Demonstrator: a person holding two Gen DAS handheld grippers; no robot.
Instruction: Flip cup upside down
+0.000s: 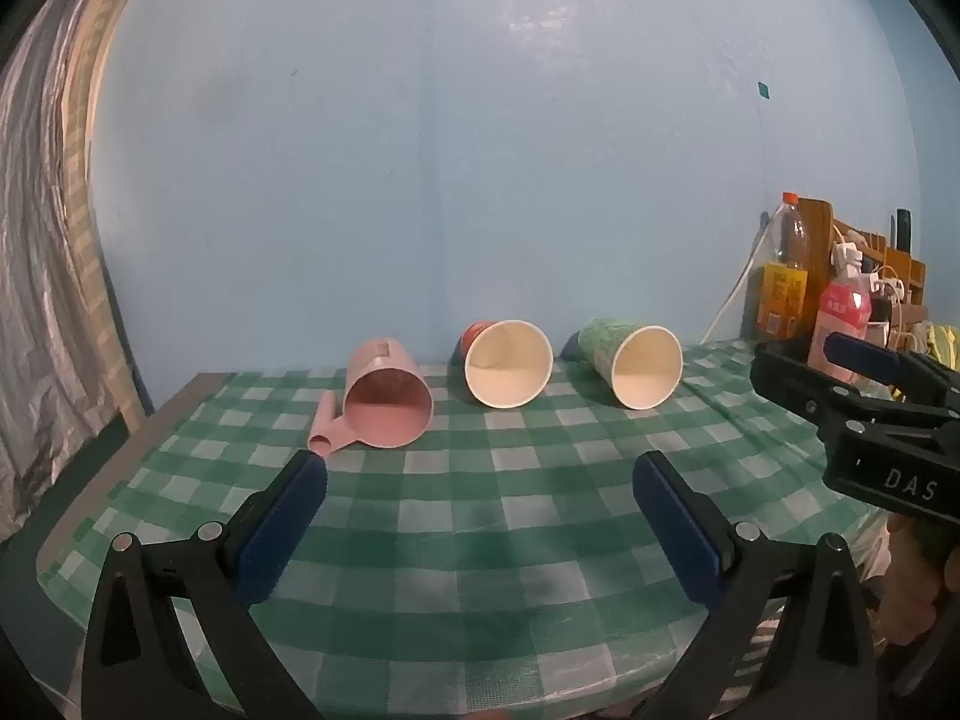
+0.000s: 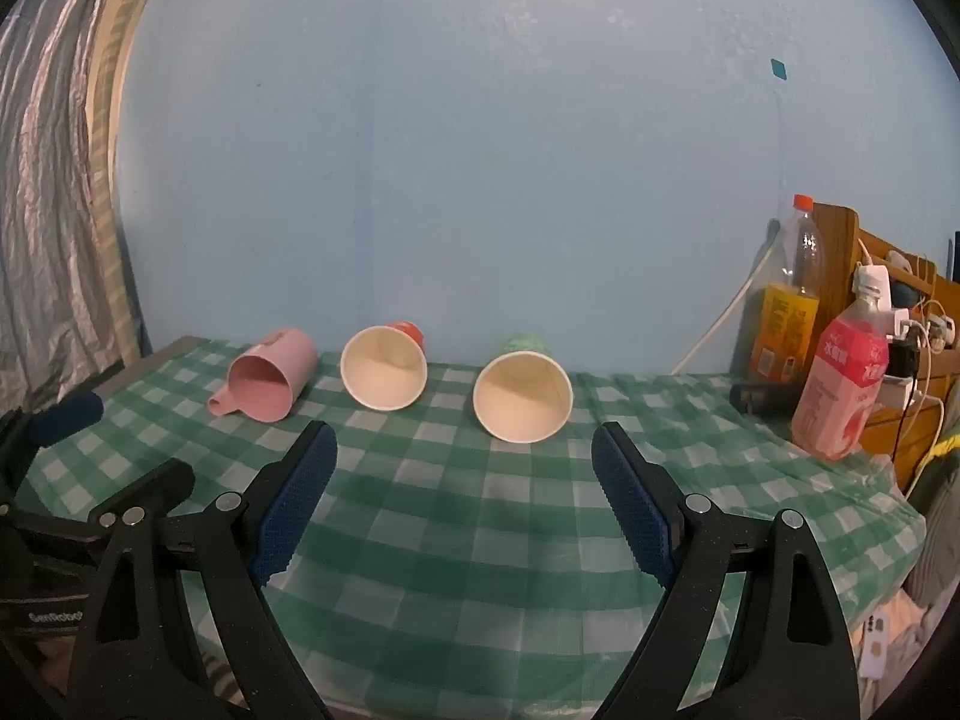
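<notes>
Spread fingers [image 2: 630, 516] short of green cup [image 2: 521, 397]

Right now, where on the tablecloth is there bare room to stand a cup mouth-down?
The checked tablecloth is bare in front of the pink mug, red paper cup and green paper cup, between them and both open grippers. The right edge is crowded: pink bottle, orange bottle.

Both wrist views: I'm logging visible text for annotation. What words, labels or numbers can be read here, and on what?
"DAS": white letters on the right gripper body, left wrist view.
Left gripper body: white print at the frame edge, too cut off to read.
Pink bottle: white characters, too blurred.
Yellow-label bottle: print too small.
Cups: no legible text.
</notes>
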